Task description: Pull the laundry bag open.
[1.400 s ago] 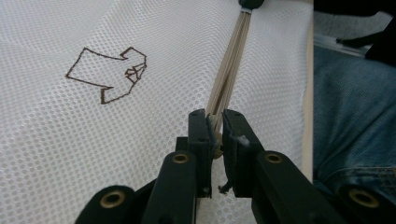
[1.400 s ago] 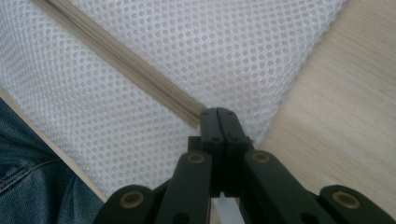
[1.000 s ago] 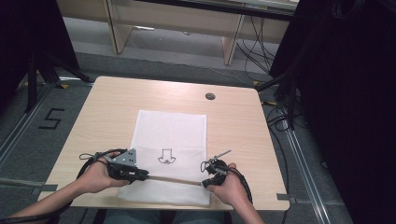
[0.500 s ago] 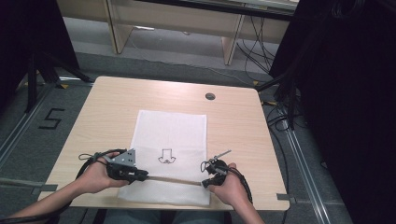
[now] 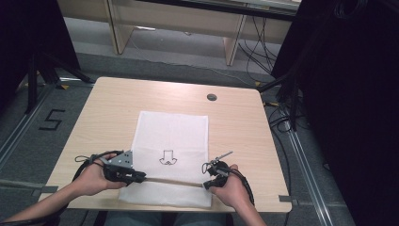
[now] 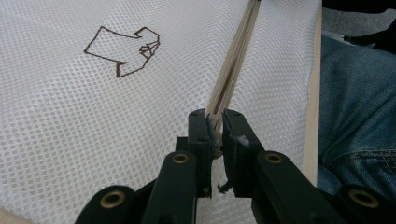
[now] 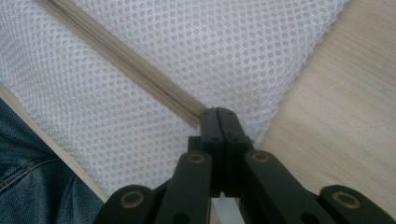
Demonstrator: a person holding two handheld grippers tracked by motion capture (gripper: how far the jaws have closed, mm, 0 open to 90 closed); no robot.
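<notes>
Mesh bag point(image 5: 168, 155), white and flat, lies on the near half of the worktop point(image 5: 108, 101), its near edge close to the worktop's front edge. A beige zipper point(image 5: 171, 181) runs across the bag near that front edge, from one side to the other. At the zipper's left end the left gripper point(image 5: 142, 178) has its fingers point(image 6: 201, 135) drawn narrow on the zipper: in the left gripper view the two black fingers stand a small gap apart with the beige zipper tape pinched between them, and the zipper stretches away from the fingers toward the top of that view. At the zipper's right end the right gripper point(image 5: 207, 185) sits near the bag's right edge; in the right gripper view its fingers point(image 7: 211, 126) are pressed together, tip to tip, right at the end of the zipper point(image 7: 135, 70), where the mesh meets the bare wood. What exactly they pinch there is too small to tell. A hand holds each gripper, the forearms coming in from the near edge, and blue denim point(image 6: 359, 116) shows below the worktop's rim. Beyond the zipper, near the middle of the bag, a dark outline drawing point(image 5: 168, 157) is printed on the mesh. Farther still, past the bag's far edge, a small round dark grommet point(image 5: 211, 97) sits in the wood toward the far right
</notes>
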